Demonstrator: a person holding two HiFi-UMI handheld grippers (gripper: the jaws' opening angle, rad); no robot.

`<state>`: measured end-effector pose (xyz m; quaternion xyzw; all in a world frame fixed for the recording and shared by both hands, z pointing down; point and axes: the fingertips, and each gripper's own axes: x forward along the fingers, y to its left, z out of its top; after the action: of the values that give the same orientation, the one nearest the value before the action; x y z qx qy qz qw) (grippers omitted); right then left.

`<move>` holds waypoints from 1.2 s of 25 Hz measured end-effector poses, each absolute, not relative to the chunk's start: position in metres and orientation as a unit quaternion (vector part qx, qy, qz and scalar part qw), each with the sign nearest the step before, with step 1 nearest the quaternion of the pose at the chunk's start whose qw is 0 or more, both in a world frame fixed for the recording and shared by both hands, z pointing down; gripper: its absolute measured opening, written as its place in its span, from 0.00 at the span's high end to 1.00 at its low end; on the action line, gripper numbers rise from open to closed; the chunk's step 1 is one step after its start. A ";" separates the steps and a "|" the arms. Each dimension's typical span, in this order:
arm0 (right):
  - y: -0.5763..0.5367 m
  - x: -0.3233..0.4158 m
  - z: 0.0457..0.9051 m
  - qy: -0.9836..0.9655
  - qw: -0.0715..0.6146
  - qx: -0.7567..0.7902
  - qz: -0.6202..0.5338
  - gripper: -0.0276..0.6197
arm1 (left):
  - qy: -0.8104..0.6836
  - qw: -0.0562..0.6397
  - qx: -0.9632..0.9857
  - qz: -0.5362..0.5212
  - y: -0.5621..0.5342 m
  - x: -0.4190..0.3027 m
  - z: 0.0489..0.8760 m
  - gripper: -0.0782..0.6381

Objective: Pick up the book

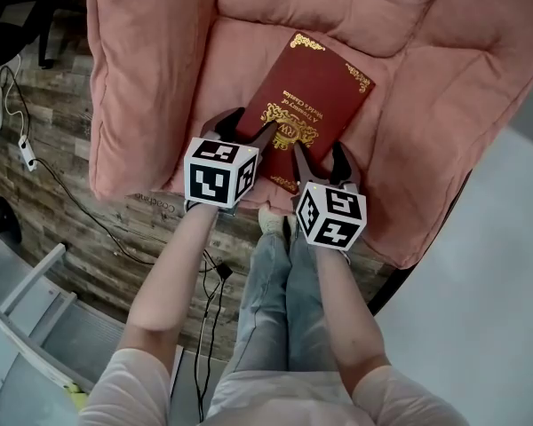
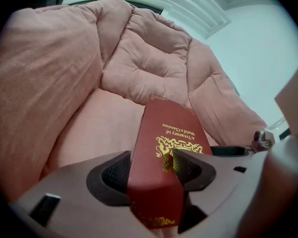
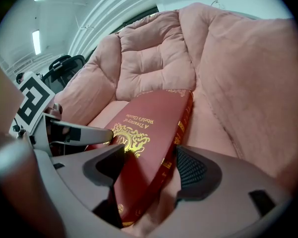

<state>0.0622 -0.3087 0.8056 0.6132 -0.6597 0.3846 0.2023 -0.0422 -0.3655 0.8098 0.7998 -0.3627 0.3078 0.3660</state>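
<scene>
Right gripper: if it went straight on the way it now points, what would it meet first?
The red book: its near corner already lies between the right gripper's open fingers, and would likely slide deeper in before the pink cushion is reached.

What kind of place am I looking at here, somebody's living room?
Probably a lab or studio rather than a home, though I can't be sure. The pink armchair holding the book looks homely, but loose cables trail over the floor, and an office chair stands under strip lights.
</scene>
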 end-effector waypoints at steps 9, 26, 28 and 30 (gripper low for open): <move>-0.319 0.070 0.791 -0.615 0.164 0.654 0.408 0.46 | -0.409 0.369 0.789 0.272 -0.354 -0.045 0.791 0.54; -0.324 0.068 0.805 -0.632 0.112 0.658 0.394 0.43 | -0.413 0.384 0.778 0.276 -0.361 -0.048 0.804 0.55; -0.327 0.068 0.802 -0.630 0.107 0.657 0.400 0.43 | -0.423 0.377 0.778 0.271 -0.361 -0.049 0.799 0.55; -0.331 0.067 0.794 -0.632 0.104 0.658 0.396 0.43 | -0.432 0.380 0.775 0.262 -0.361 -0.051 0.791 0.55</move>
<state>0.0675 -0.3313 0.7941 0.6576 -0.6325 0.3959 0.1039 -0.0511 -0.3614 0.7914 0.7746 -0.4323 0.2616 0.3803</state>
